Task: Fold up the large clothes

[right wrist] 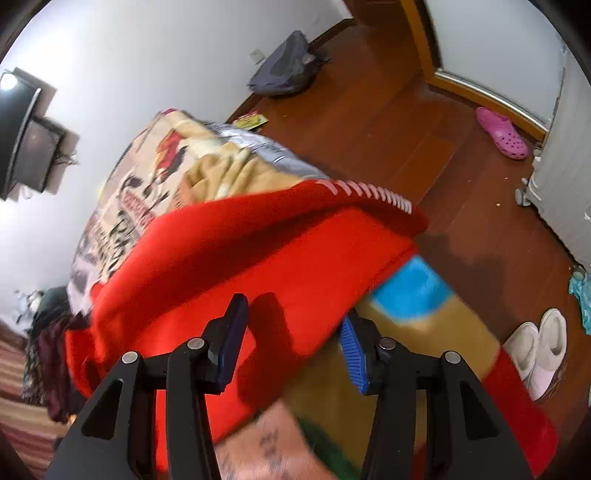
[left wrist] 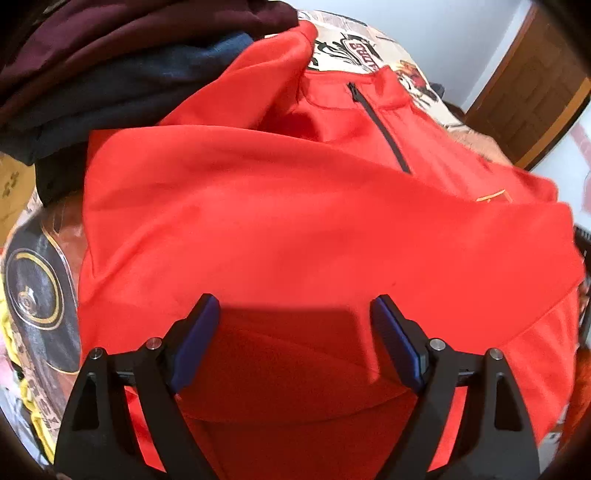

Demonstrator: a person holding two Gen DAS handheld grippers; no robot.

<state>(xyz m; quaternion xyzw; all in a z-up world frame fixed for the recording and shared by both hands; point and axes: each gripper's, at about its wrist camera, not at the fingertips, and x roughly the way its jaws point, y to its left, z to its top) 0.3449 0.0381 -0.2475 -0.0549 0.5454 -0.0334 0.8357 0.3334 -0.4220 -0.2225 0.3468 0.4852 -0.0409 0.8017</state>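
We judge the red jacket (left wrist: 295, 221) partly folded on the bed (right wrist: 155, 177) (1 fold laid); left tool (left wrist: 293, 321) and right tool (right wrist: 295, 332) both spread, empty.

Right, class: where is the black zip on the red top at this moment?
In the left wrist view, the black zip runs down from the collar of the red top, upper right of centre, with the dark folded clothes stacked to its left.

One red pullover (left wrist: 295, 229) with one dark zip (left wrist: 380, 125); two folded dark garments, one maroon (left wrist: 129, 33) and one navy (left wrist: 122, 96), stacked far left; two grippers, left (left wrist: 295, 314) and right (right wrist: 295, 317), each with two fingers; one pink clog (right wrist: 502, 133); two white slippers (right wrist: 539, 347); one grey backpack (right wrist: 288, 66); one printed blanket (right wrist: 147, 177).
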